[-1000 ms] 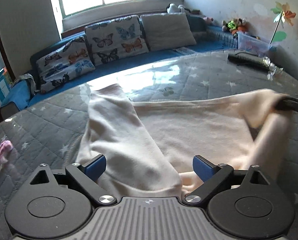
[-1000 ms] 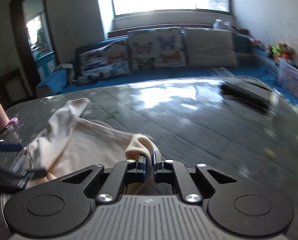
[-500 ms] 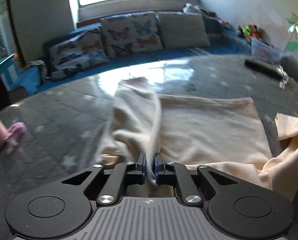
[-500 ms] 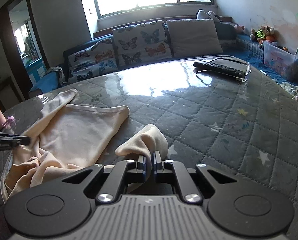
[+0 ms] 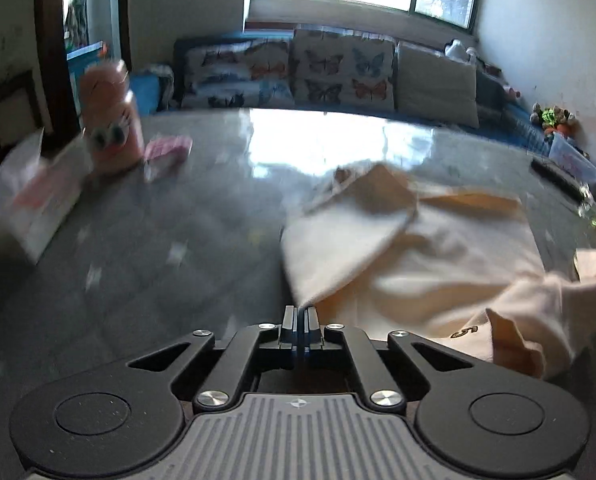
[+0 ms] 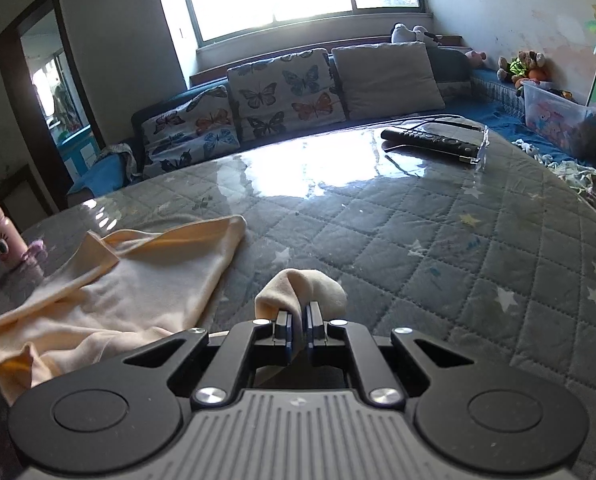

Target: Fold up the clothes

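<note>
A cream garment (image 5: 426, 256) lies half lifted on the grey quilted mattress (image 5: 177, 248). My left gripper (image 5: 299, 312) is shut on its near left corner, and the cloth stretches up and right from the jaws. In the right wrist view the same garment (image 6: 145, 288) spreads to the left. My right gripper (image 6: 299, 314) is shut on a bunched end of the garment, which bulges above the fingers. The left wrist view is blurred by motion.
A pink character bottle (image 5: 111, 120) and pale packets (image 5: 33, 196) stand at the mattress's left side. A black remote on a clear case (image 6: 430, 142) lies at the far right. Butterfly cushions (image 6: 281, 92) line the back; a toy bin (image 6: 558, 118) stands at right.
My left gripper closed on the garment's corner and swung left, pulling the cloth with it. My right gripper stayed shut on its bunched end and drew it toward me.
</note>
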